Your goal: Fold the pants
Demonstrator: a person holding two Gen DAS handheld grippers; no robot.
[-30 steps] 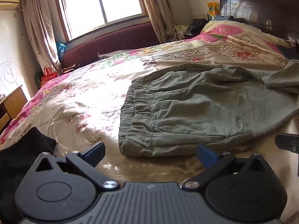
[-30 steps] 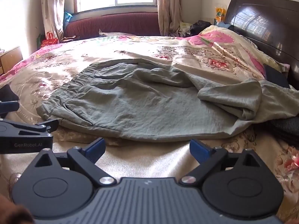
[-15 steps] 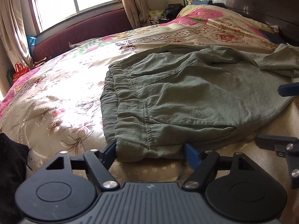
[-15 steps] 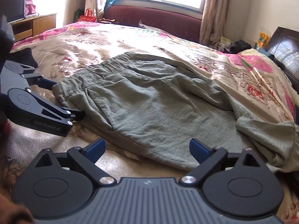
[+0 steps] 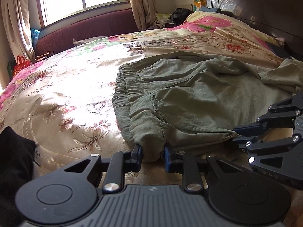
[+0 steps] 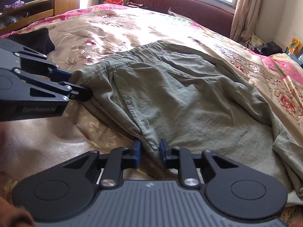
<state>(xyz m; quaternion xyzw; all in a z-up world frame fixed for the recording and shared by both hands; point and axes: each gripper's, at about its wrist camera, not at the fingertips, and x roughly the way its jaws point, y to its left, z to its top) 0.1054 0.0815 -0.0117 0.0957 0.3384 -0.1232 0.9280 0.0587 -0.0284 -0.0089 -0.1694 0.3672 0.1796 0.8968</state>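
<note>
Your left gripper point(image 5: 151, 156) pinches the pants point(image 5: 189, 102) at the waistband corner; your right gripper point(image 6: 148, 149) grips the near edge (legs trail toward the headboard point(image 5: 265, 9)); fold away from yourself.

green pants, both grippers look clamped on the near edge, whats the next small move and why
Probably lift both together and carry the near edge toward the far side. The left gripper pinches the waistband corner of the green pants, and the right gripper pinches the same near edge further along. The pants lie spread on the floral bedspread, still unfolded, one leg bunched at the right.
</note>
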